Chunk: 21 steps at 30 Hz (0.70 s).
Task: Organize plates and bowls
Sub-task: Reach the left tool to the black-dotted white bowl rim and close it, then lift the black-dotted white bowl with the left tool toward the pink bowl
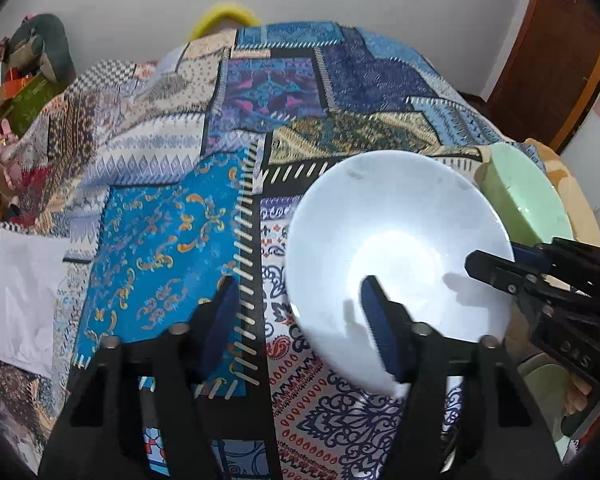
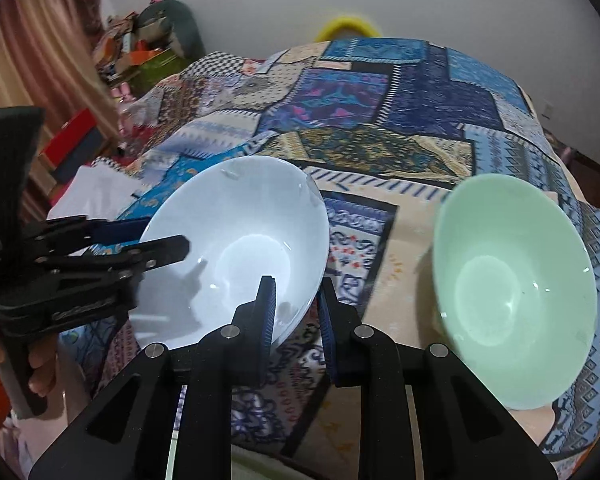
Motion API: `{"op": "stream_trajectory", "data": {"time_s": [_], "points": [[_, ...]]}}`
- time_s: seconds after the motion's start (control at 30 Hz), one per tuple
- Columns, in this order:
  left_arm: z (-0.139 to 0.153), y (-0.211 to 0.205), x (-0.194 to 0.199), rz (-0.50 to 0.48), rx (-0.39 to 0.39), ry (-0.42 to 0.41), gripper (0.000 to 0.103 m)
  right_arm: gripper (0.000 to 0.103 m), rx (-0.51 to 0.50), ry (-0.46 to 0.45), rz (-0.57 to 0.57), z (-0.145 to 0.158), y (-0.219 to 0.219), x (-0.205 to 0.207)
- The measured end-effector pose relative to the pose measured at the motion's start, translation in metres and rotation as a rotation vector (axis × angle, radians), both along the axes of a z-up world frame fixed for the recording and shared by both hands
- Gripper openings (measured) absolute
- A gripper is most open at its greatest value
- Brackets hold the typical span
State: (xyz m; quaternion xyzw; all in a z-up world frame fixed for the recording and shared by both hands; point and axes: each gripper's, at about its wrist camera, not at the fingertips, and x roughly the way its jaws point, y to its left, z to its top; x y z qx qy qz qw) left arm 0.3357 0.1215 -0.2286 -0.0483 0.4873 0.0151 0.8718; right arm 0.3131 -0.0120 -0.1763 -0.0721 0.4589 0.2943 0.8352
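A white bowl [image 1: 396,248] is held tilted above the patchwork cloth; it also shows in the right wrist view [image 2: 240,248]. My left gripper [image 1: 300,308] straddles its near rim with jaws wide apart, one finger inside and one outside. My right gripper [image 2: 296,308] straddles the bowl's right rim, jaws close around the wall; in the left wrist view it [image 1: 496,266] grips that rim. A pale green bowl [image 2: 512,292] stands to the right, tilted; it also shows in the left wrist view [image 1: 520,192].
A patchwork cloth [image 1: 260,92] covers the table. A white paper or bag [image 1: 20,296] lies at its left edge. Cluttered boxes [image 2: 140,56] stand at the back left. A yellow ring [image 2: 348,26] shows behind the table. A wooden door [image 1: 552,60] is at the right.
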Motion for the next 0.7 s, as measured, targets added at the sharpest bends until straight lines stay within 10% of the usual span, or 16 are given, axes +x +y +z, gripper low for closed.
{"op": "stream_trajectory", "data": {"time_s": [0.17,0.7], "points": [[-0.013,0.005,0.004,0.012,-0.041,0.062,0.03,0.019,-0.003,0.01,-0.002,-0.001,0.001,0.001],[-0.001,-0.007,-0.026,-0.009,-0.056,0.045,0.021,0.017,0.007,-0.01,-0.066,0.021,-0.012,-0.027]]}}
